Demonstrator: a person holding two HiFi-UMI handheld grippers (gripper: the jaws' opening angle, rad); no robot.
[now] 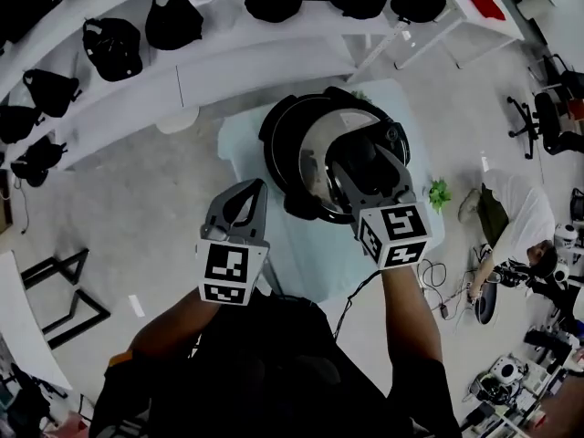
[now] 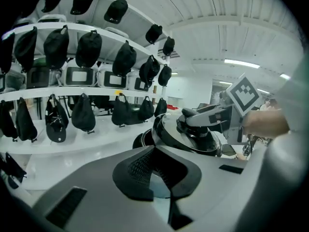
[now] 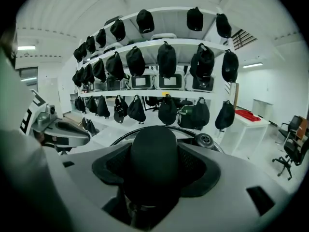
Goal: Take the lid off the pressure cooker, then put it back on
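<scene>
The right gripper [image 3: 153,152] grasps the rounded black knob [image 3: 154,170] of the shiny steel pressure cooker lid [image 1: 315,149]. The lid lies just beneath it, over the black cooker pot [image 1: 274,144] on a pale table [image 1: 306,245]. To its left, the left gripper [image 2: 154,148] is clenched on nothing, clear of the pot.

- A robotics or test lab, not a home
- Curved white shelves [image 1: 228,71] carry rows of black bags [image 1: 113,48] and screened boxes [image 3: 166,81]
- Office chairs [image 1: 547,121] stand at the edge; cables and gear [image 1: 511,377] lie strewn over the floor near a person [image 1: 518,210] low down there
- Strip lights [image 2: 241,63] run overhead
- A pressure cooker [image 1: 315,149] stands on a lone counter [image 1: 310,245] in mid-floor
</scene>
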